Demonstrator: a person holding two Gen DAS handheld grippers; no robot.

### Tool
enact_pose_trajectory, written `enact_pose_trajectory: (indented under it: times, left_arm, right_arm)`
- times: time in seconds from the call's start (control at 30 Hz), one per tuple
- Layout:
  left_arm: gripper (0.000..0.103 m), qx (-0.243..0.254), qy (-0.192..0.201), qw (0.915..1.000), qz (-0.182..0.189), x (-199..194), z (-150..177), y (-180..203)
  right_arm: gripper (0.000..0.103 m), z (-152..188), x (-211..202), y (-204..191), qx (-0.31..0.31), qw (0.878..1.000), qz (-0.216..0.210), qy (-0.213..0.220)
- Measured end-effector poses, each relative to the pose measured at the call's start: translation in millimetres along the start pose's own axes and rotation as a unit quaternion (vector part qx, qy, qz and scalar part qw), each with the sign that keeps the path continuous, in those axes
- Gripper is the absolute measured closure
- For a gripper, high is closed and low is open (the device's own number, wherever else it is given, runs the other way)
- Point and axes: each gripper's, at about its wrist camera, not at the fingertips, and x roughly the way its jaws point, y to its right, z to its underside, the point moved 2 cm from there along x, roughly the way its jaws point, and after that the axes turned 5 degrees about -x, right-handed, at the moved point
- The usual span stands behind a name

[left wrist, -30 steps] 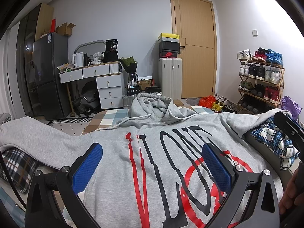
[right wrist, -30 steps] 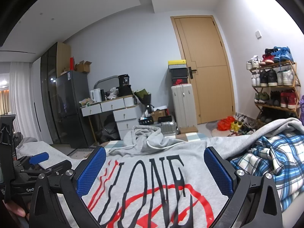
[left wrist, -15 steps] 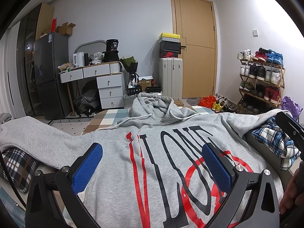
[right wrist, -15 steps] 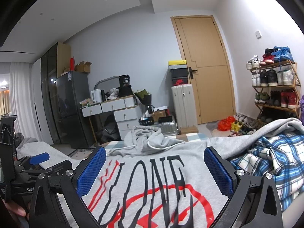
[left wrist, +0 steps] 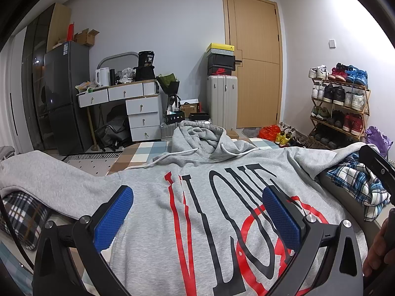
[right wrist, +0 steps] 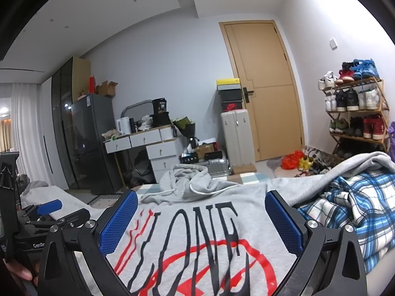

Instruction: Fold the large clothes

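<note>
A large grey hoodie (left wrist: pixel 158 197) with black and red lettering lies spread face up on the bed, hood (left wrist: pixel 197 138) at the far end, sleeves stretched to both sides. It also shows in the right wrist view (right wrist: pixel 246 197). My left gripper (left wrist: pixel 197 214) is open and empty, hovering just above the chest print. My right gripper (right wrist: pixel 201 222) is open and empty, above the print a little to the right. The left gripper's body (right wrist: pixel 49 217) shows at the left edge of the right wrist view.
A blue plaid shirt (right wrist: pixel 345 209) lies bunched on the bed to the right, over the hoodie's sleeve. A dark plaid cushion (left wrist: pixel 22 217) sits at the left. Beyond the bed stand a desk with drawers (left wrist: pixel 138 103), a suitcase (left wrist: pixel 222 101), a shoe rack (left wrist: pixel 338 108) and a door (left wrist: pixel 254 59).
</note>
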Motion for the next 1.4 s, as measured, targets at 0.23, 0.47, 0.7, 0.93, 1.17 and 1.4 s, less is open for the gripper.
enact_pose_trajectory:
  times: [0.23,0.47,0.7,0.93,1.17,1.4]
  left_arm:
    - [0.001,0.002,-0.003,1.0000,0.004,0,0,-1]
    - [0.001,0.012,-0.020,0.9996,0.016,6,2,6]
    - [0.001,0.030,-0.048,0.9981,0.027,16,10,19]
    - [0.001,0.056,-0.069,0.9958,0.022,25,19,30]
    - [0.001,0.073,-0.086,0.9935,0.016,32,24,38]
    - [0.001,0.089,-0.096,0.9912,0.020,35,27,48]
  right_arm:
    - [0.000,-8,-8,40,0.046,0.999,0.021,0.002]
    - [0.000,-9,-32,194,0.184,0.977,0.094,-0.058]
    - [0.000,5,-38,350,0.344,0.925,0.128,-0.103]
    - [0.000,26,2,447,0.471,0.868,0.092,-0.131]
    - [0.000,61,34,480,0.519,0.825,0.107,-0.194]
    - [0.019,57,48,489,0.501,0.835,0.128,-0.189]
